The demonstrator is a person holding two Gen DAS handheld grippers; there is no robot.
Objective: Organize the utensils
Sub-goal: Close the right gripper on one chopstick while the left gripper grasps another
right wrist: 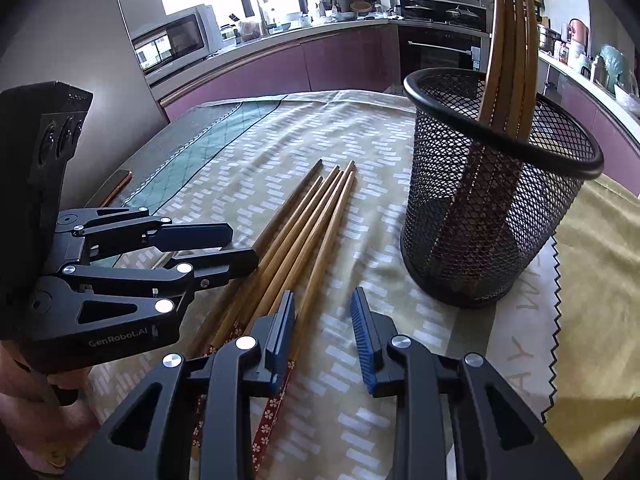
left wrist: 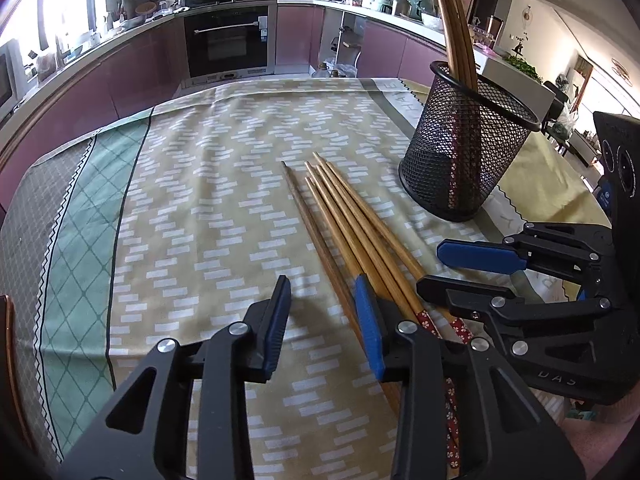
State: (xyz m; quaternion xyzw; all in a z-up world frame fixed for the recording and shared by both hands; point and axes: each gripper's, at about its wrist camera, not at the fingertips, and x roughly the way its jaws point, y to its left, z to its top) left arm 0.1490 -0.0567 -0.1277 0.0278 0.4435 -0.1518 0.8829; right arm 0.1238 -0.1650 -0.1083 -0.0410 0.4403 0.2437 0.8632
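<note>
Five chopsticks (left wrist: 340, 216) lie loose on the counter (left wrist: 200, 200), near-left of the mesh cup (left wrist: 464, 152) holding others. Both the left hand-held gripper (left wrist: 320, 320) and the right hand-held gripper (right wrist: 322, 332) hover part-open, empty. Pickup seems next: straddle one stick, then close.

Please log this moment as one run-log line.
left gripper: open, empty | right gripper: open, empty | chopsticks: on tablecloth | mesh holder: partly filled
</note>
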